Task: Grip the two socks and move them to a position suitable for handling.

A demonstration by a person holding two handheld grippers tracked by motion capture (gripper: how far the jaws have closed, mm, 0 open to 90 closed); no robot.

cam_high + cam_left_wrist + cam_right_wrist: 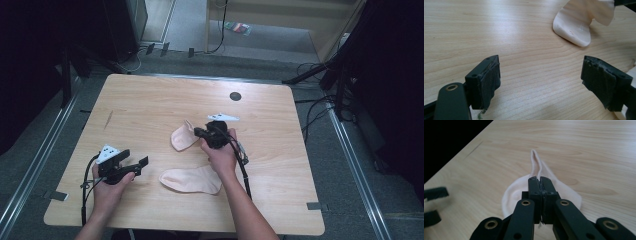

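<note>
Two forearms come in from the near edge of the desk (150,100) in the high view, each hand carrying a claw. Using the flat sock (192,180) that lies near the front of the desk as the landmark: the left claw (140,165) sits just to its left, low over the wood, held by the left hand (107,187) with its grey three-cornered plate on top. Its jaws stand wide apart with nothing between them — in the left gripper view the left claw's (540,82) two padded tips frame bare wood grain.

Beyond the flat sock, toward the middle of the desk, lies the second sock (182,137), pale peach like the first and bunched up rather than spread out. The right claw (199,132) is at this second sock's right edge, gripped by the right hand (220,155), whose forearm crosses just right of the flat sock. In the right gripper view the right claw's (540,181) jaws are pressed together, having just been closing, and the second sock (564,192) spreads out from under their tips, one fold of it (536,162) standing up in a ridge — the pads appear to pinch the fabric. The left gripper view shows the second sock (576,25) lifted at one end, its other end resting on the desk.

Farther back from the flat sock, a small dark round disc (235,96) sits in the desk surface.
</note>
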